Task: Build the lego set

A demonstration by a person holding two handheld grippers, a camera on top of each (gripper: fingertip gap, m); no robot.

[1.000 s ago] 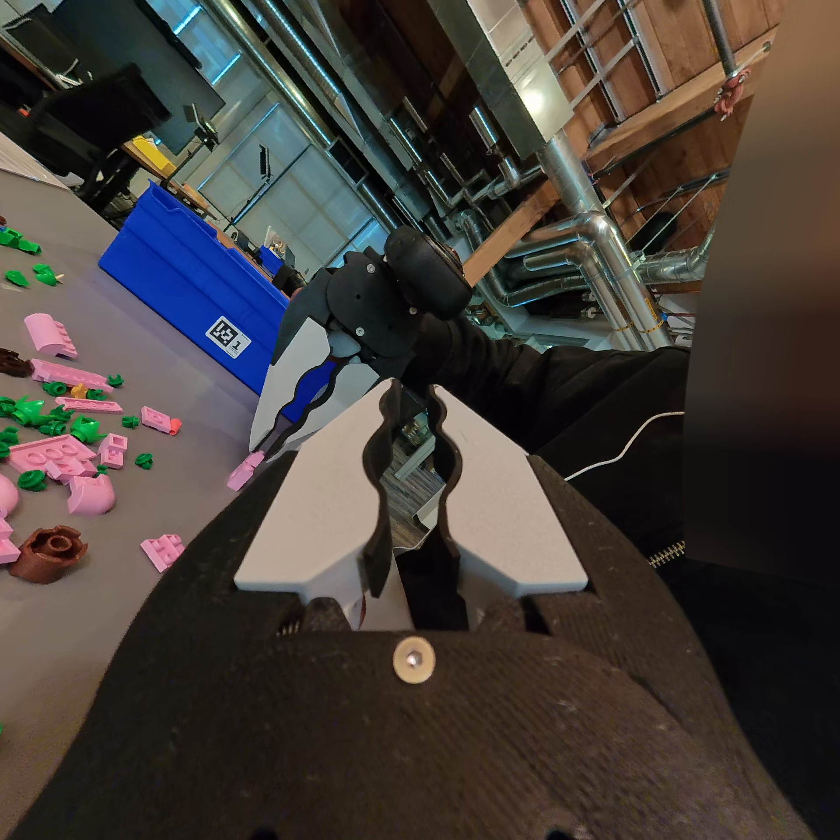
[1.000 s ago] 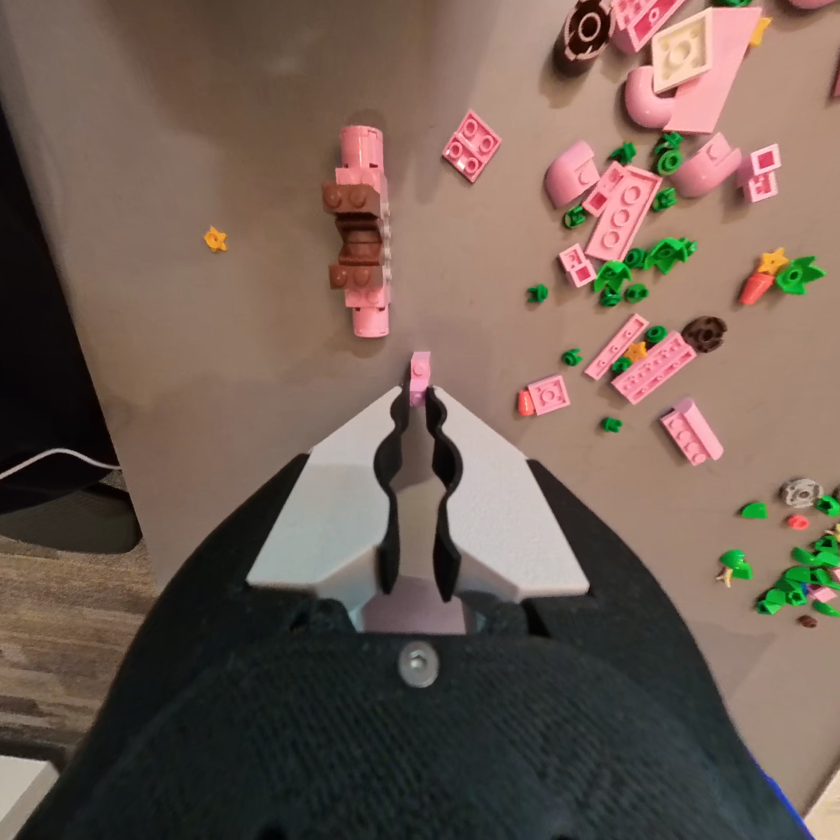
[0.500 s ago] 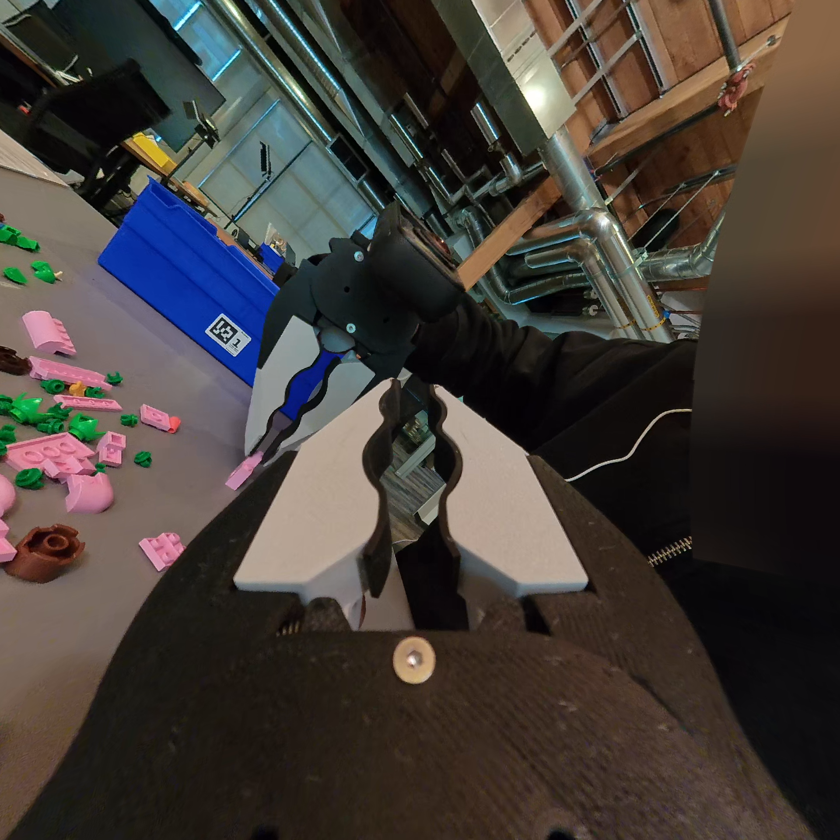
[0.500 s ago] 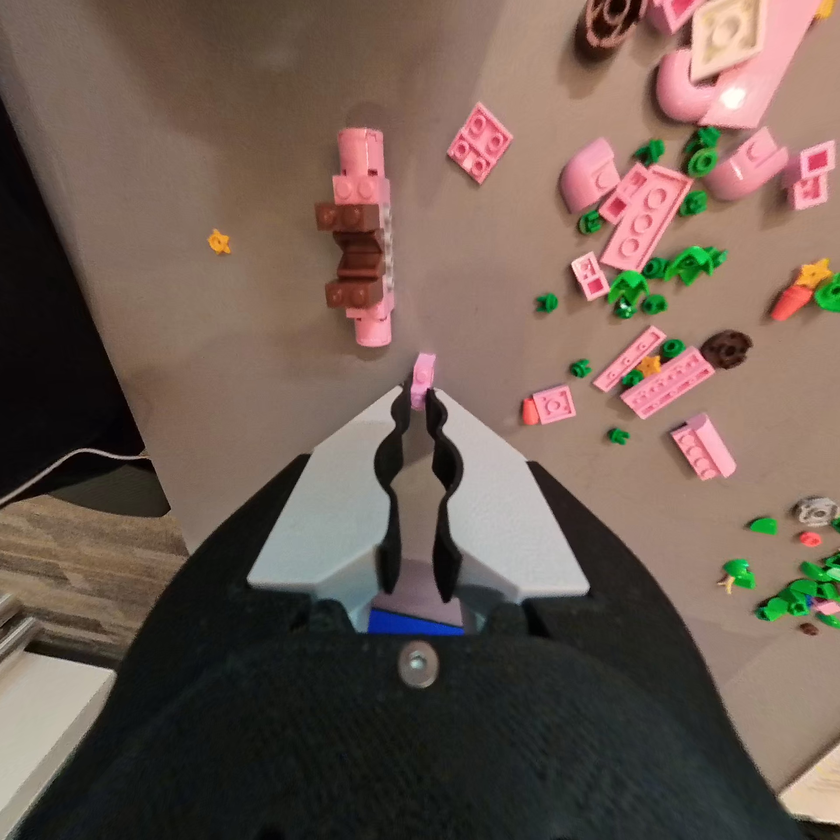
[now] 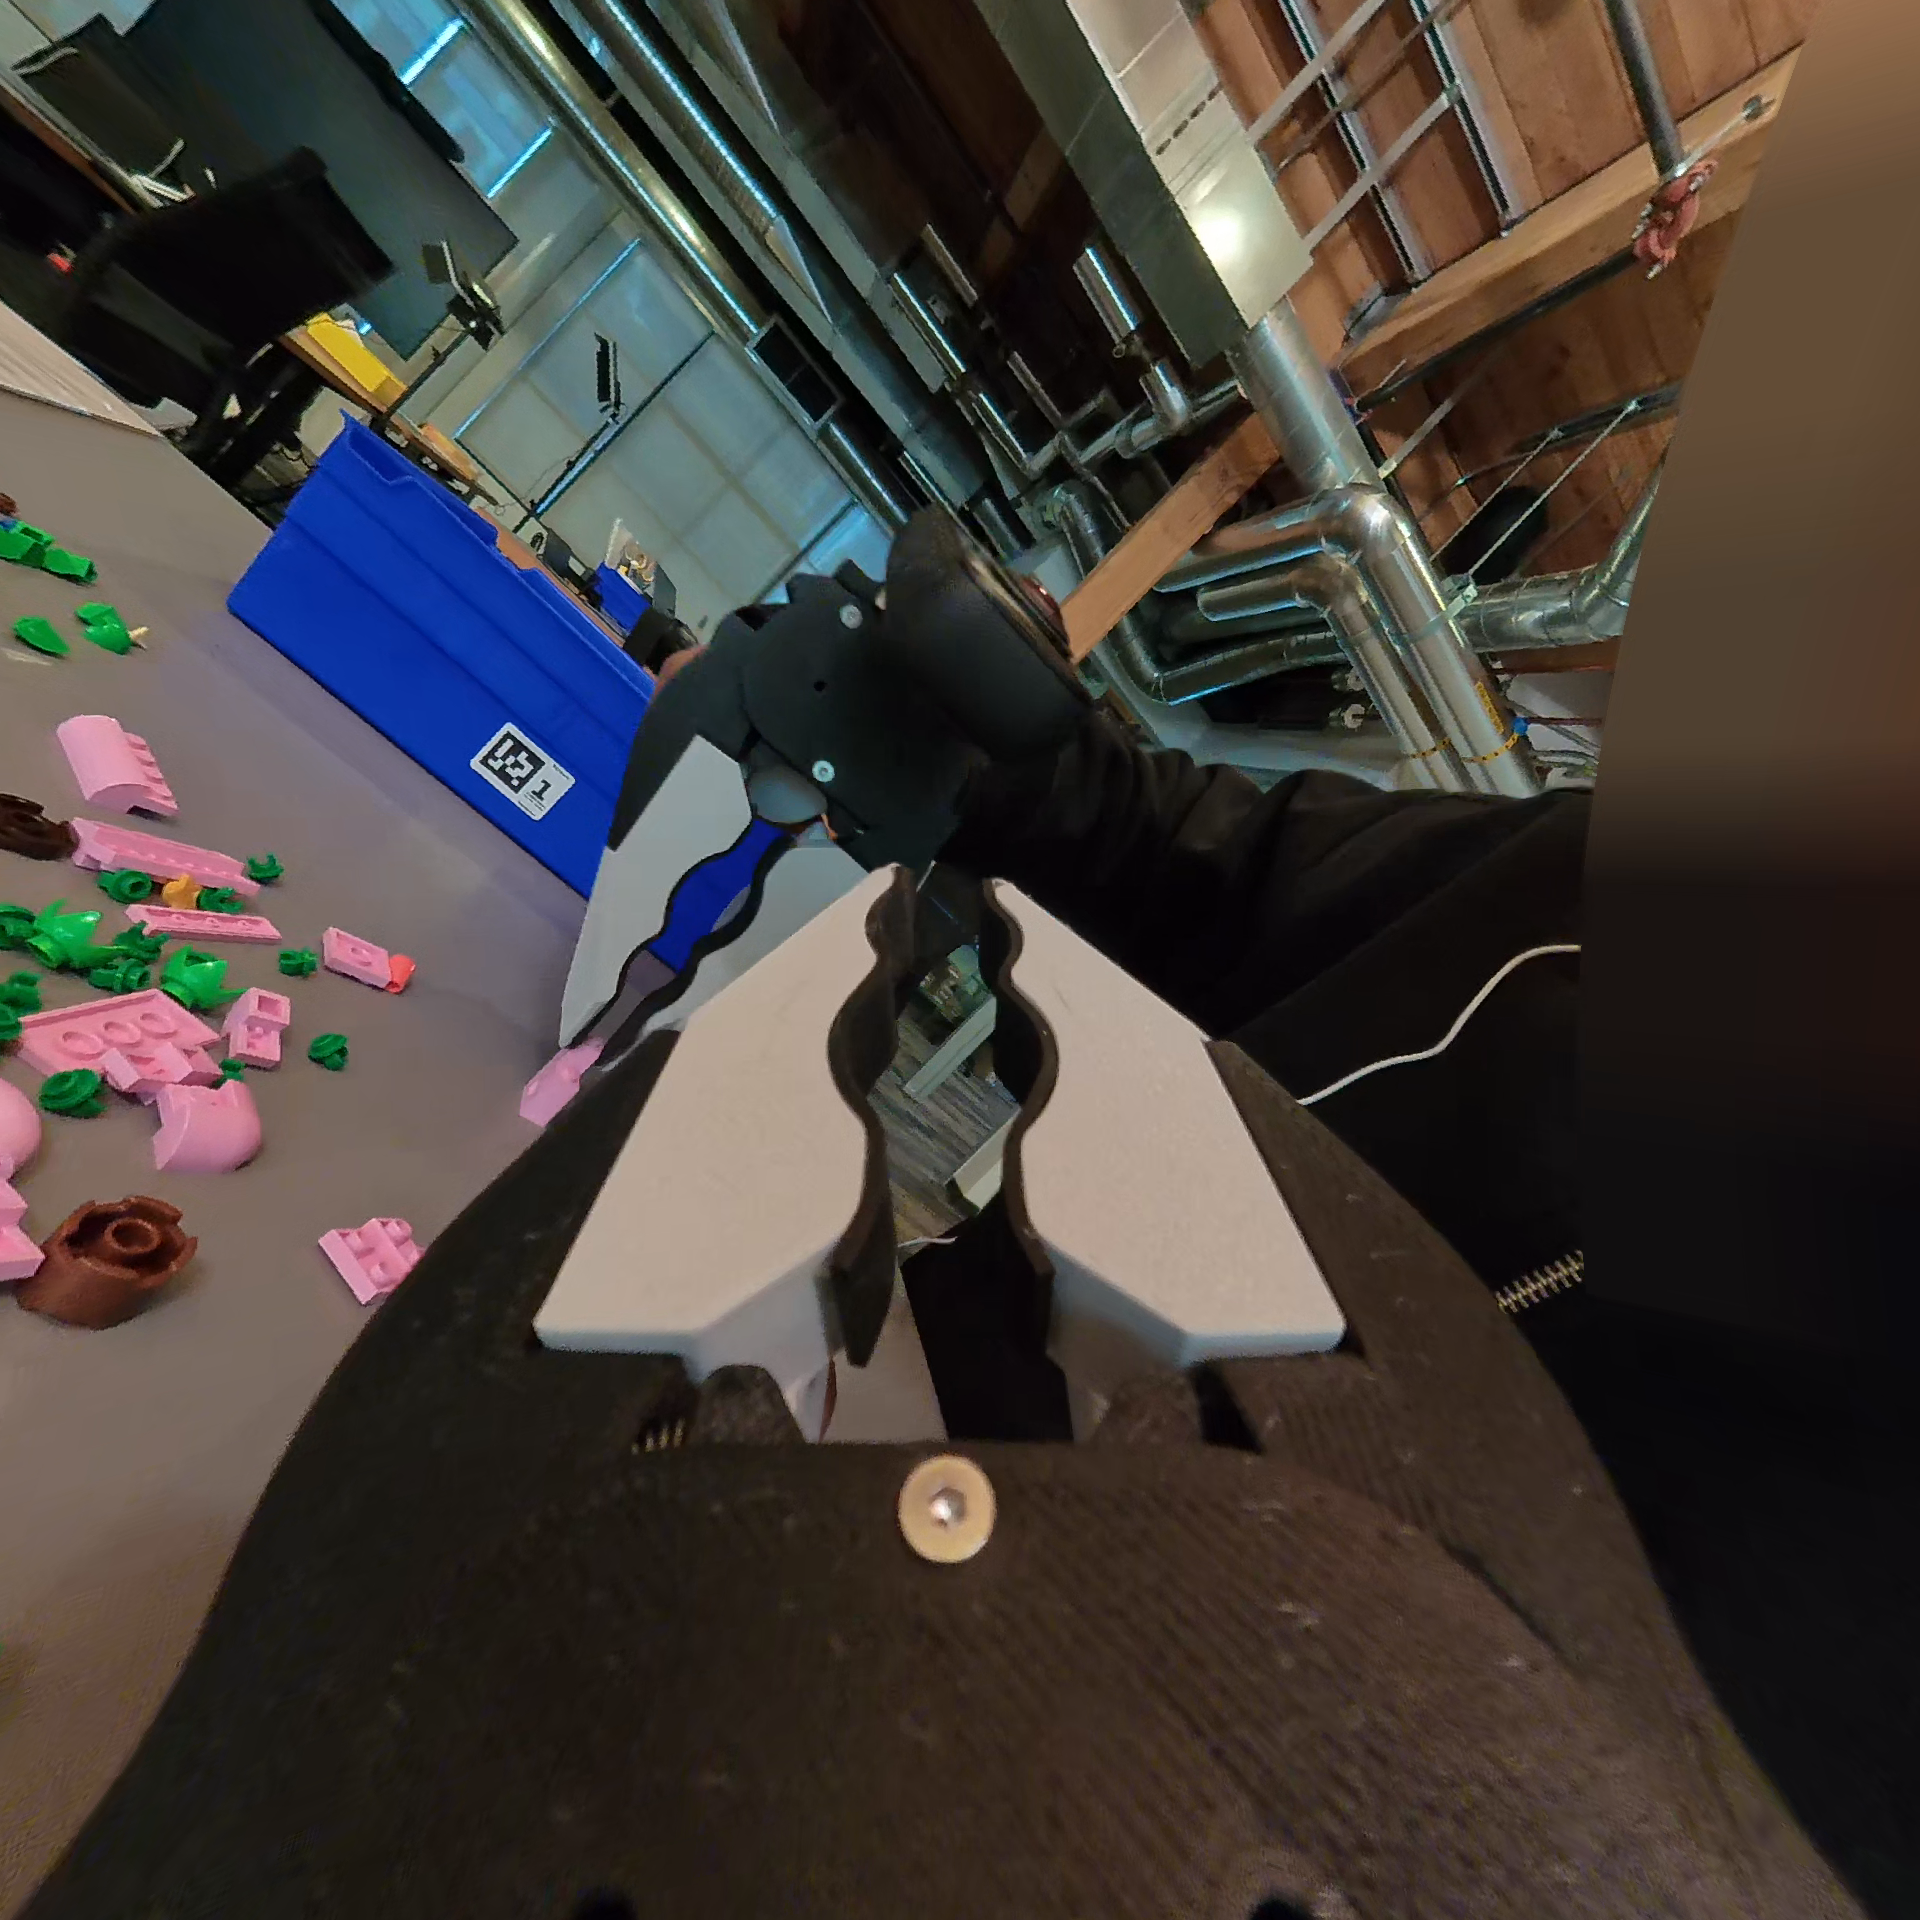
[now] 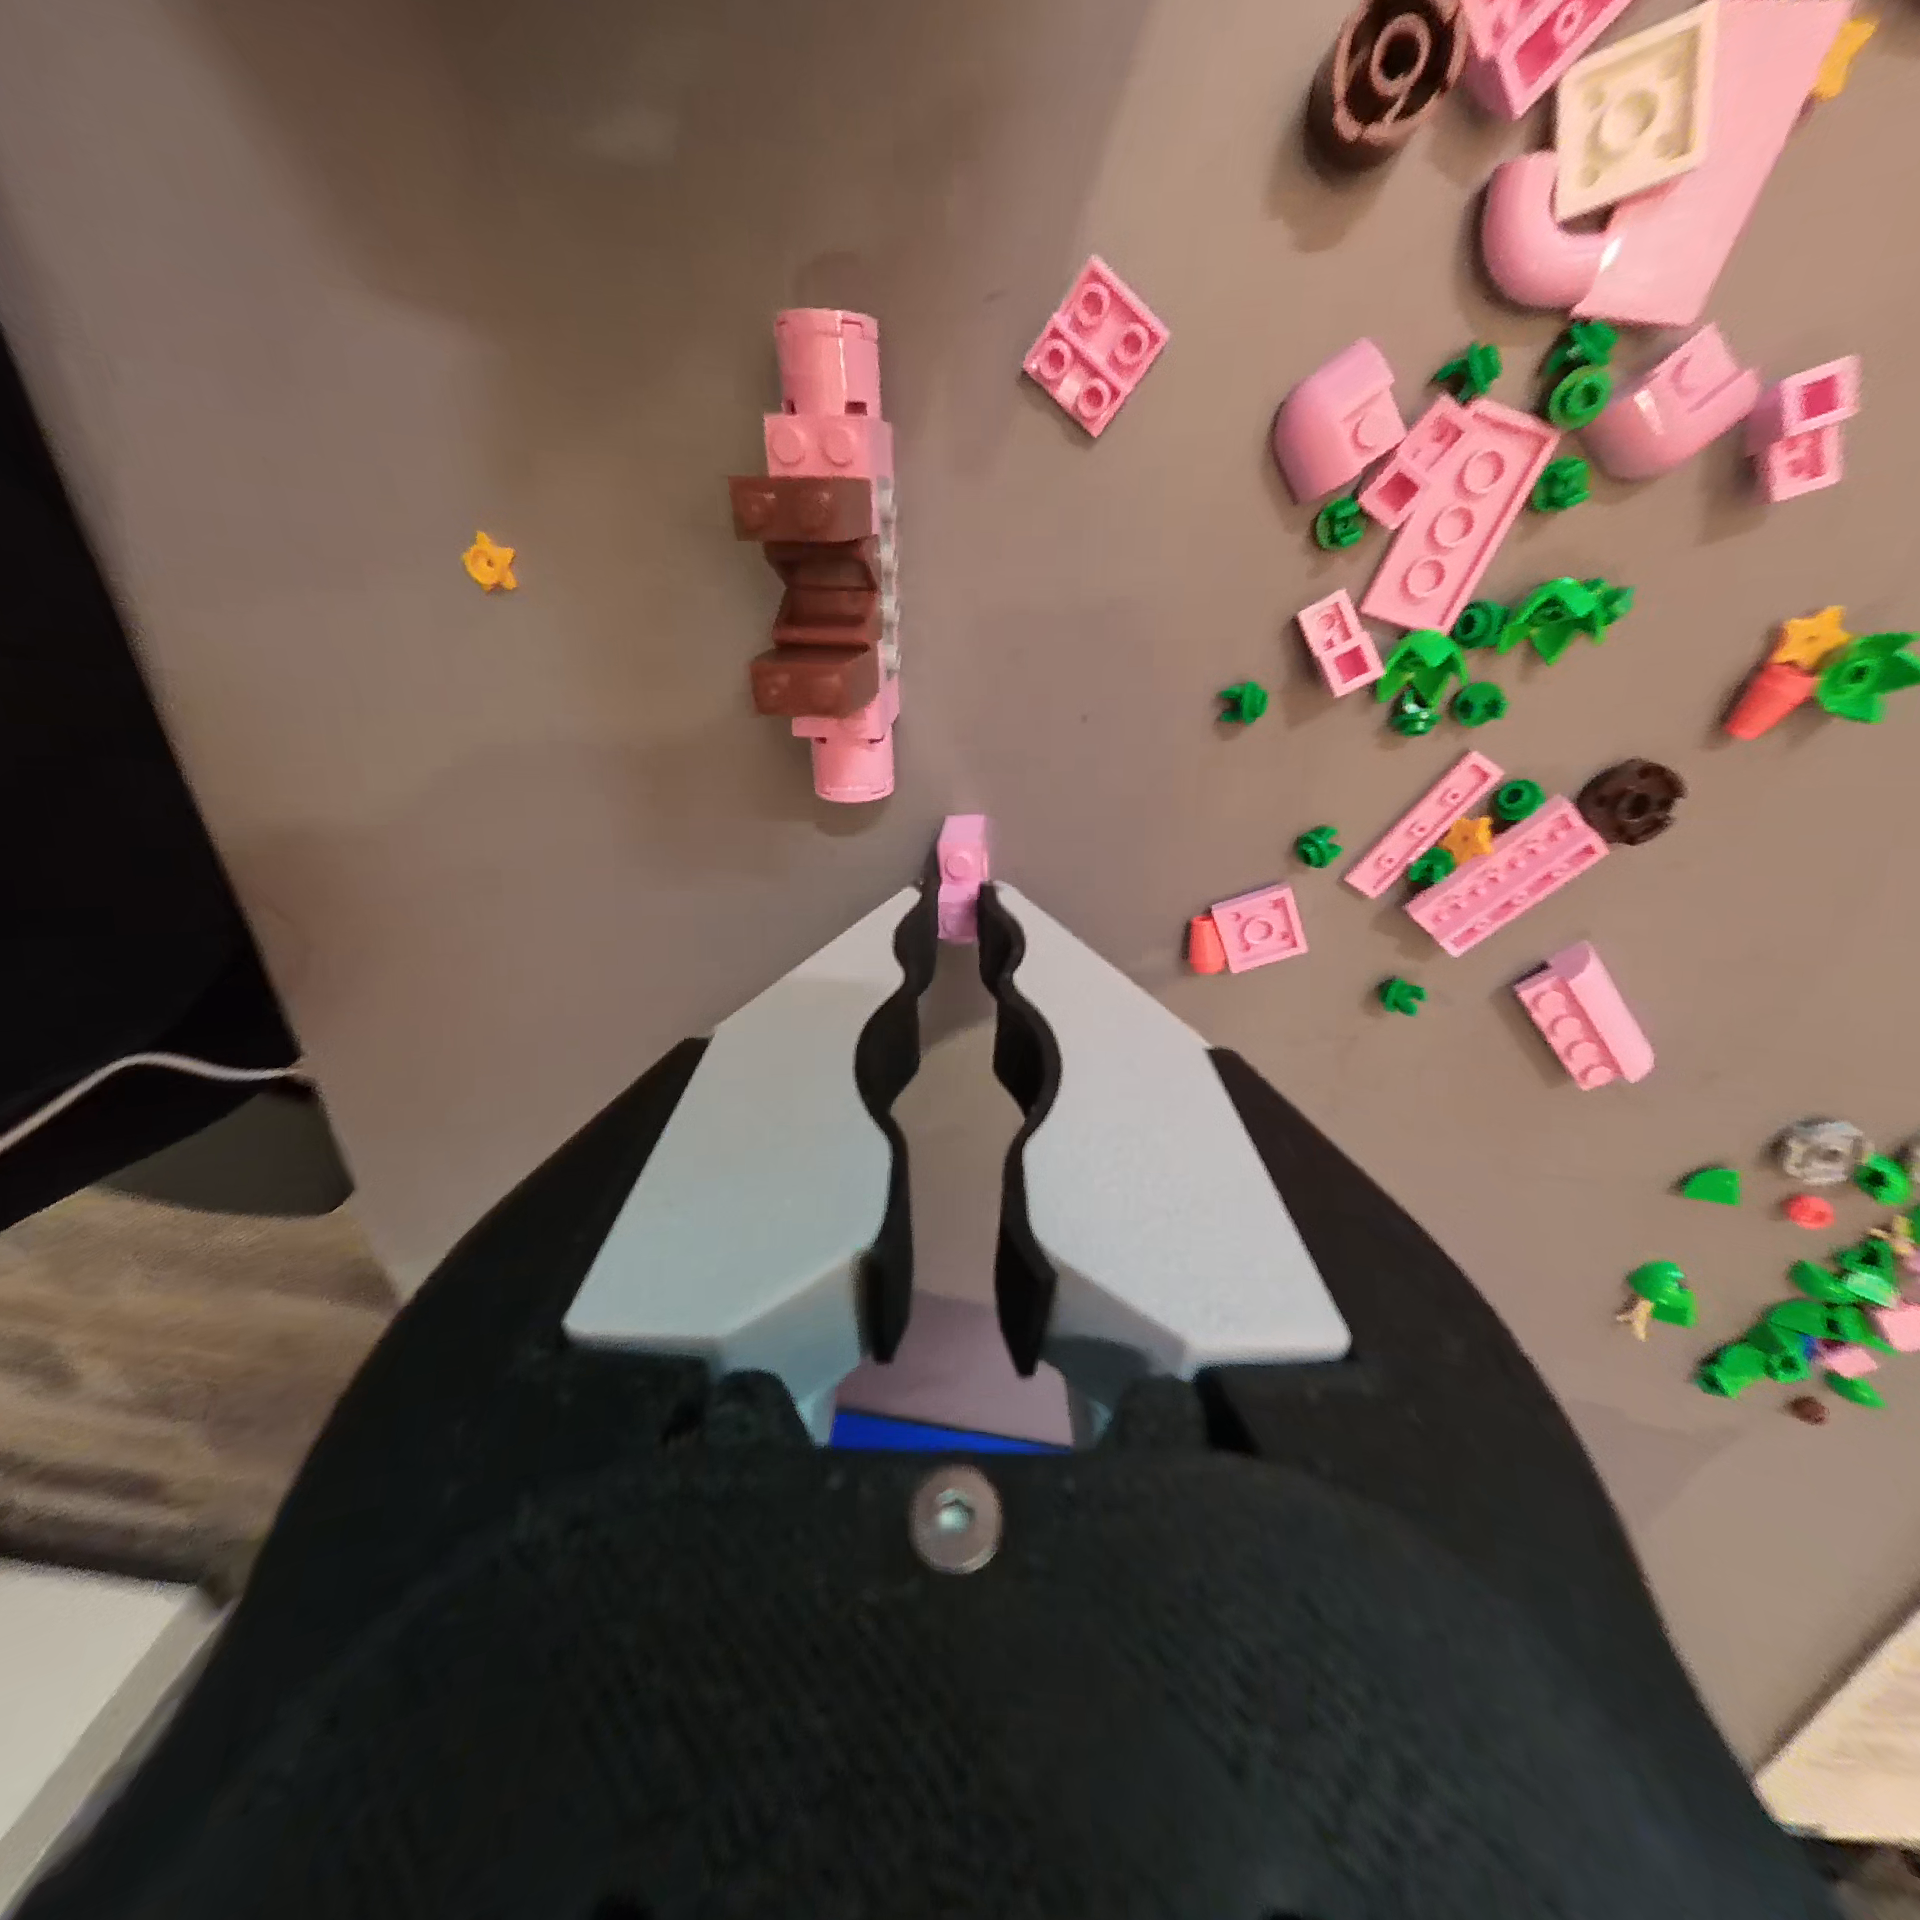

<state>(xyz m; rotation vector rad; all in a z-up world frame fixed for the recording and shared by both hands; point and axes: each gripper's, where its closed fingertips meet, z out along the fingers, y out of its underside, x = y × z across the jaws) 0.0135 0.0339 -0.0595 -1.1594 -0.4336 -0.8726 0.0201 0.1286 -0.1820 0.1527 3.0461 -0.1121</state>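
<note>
The pink-and-brown assembly [image 6: 831, 561] lay on the grey surface [image 6: 520, 260] just ahead and left of the right gripper [image 6: 958, 902], whose fingers pinched only the tail of a small pink brick [image 6: 960, 868]. So shallow a hold risked the brick twisting or popping free when pressed on. The left gripper [image 5: 940, 902] stood slightly parted, empty, aimed off the surface. Against a second earlier, the assembly sat slightly higher and more tilted in view.
</note>
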